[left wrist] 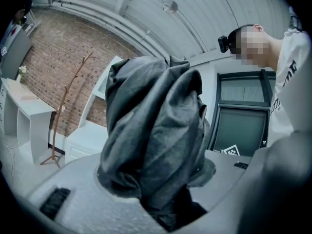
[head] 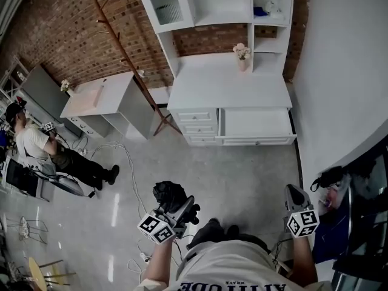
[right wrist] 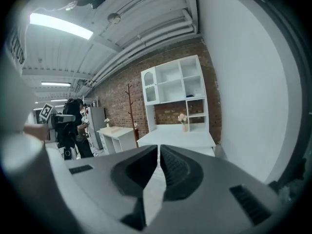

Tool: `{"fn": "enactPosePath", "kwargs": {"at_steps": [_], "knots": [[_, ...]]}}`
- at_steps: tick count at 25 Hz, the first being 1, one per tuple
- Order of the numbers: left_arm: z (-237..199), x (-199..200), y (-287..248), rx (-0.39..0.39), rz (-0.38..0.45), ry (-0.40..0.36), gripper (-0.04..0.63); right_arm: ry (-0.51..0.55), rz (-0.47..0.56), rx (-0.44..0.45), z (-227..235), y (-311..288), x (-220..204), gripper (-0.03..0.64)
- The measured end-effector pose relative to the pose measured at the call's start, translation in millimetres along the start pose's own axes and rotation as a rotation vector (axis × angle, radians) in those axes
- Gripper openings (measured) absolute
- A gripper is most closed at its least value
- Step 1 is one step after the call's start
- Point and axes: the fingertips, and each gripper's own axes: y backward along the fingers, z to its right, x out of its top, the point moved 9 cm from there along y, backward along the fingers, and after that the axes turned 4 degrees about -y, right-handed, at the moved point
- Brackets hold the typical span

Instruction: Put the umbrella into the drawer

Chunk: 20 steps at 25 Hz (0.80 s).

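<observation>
Left gripper point(head: 182, 210) clamped on folded grey umbrella point(left wrist: 151, 130). Right gripper point(right wrist: 159, 165) pressed together, empty. Drawer point(head: 254, 125) of white counter point(head: 227, 80) well ahead.

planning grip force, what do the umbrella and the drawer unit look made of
The umbrella looks like dark grey fabric, matte, going by its soft folds and creases. The drawer unit is probably painted wood or board: smooth white, flat panelled fronts; its core is unclear.
</observation>
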Motion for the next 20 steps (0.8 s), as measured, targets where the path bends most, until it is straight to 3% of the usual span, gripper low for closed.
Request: {"fn": "enactPosePath", "kwargs": {"at_steps": [7, 20], "knots": [[-21, 5, -28, -0.014, -0.012, -0.012, 0.229, -0.001, -0.011, -0.006, 7, -27, 7, 0.035], [-121, 31, -120, -0.101, -0.03, 0.006, 0.225, -0.01, -0.026, -0.078, 12, -115, 37, 0.035]]}}
